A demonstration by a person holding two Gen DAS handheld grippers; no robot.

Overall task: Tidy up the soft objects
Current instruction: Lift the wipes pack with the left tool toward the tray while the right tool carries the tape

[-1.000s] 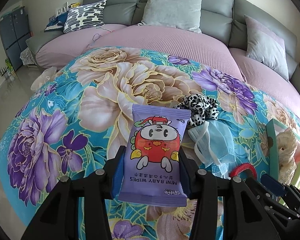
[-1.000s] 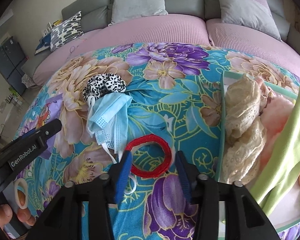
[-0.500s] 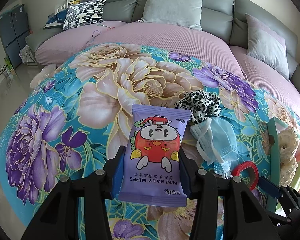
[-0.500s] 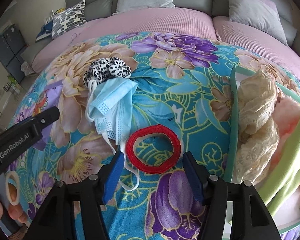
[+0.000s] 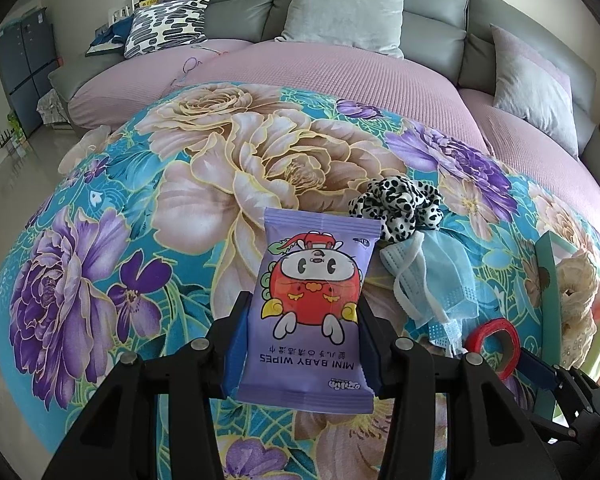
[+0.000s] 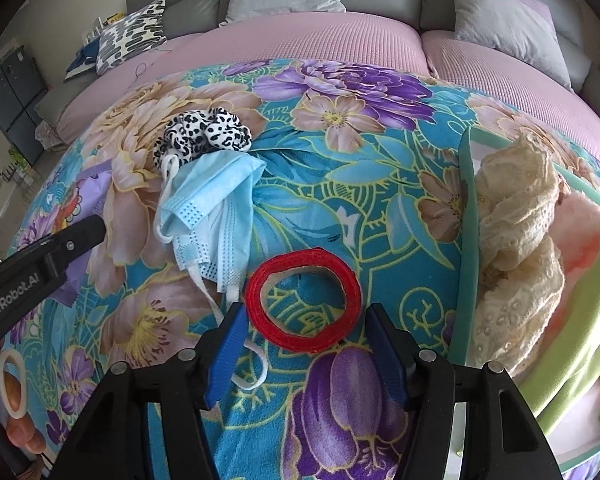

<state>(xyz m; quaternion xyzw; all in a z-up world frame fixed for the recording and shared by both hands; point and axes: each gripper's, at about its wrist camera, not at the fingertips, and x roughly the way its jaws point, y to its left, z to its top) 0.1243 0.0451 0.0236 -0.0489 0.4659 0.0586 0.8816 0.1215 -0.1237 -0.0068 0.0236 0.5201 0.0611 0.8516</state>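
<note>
Your left gripper (image 5: 300, 344) is clamped across the width of a purple pack of baby wipes (image 5: 314, 304), held above the floral blanket (image 5: 100, 248); the pack's long axis runs straight ahead along the fingers, its printed lettering reading upside down to you, so its top end points back toward you and its far seam points toward the sofa (image 5: 340, 52). Your right gripper (image 6: 304, 344) hovers with its jaws apart and nothing between them, the blue pads standing either side of a red fabric ring (image 6: 303, 305) that lies flat on the blanket, its opening facing up and no long axis to speak of. Judged from this, the step in hand is a pickup of the ring while the wipes wait for placing. The next move calls for lowering the right gripper until the pads bracket the ring's near rim, then closing on the band itself, clear of the white ear loop of the blue face mask (image 6: 212, 216) that trails just beside the left pad. A spotted scrunchie (image 6: 204, 136) lies beyond, touching the mask. The teal-rimmed tray (image 6: 469, 216) at your right, already holding cream lace (image 6: 520, 240), is the likely destination for both items.
</note>
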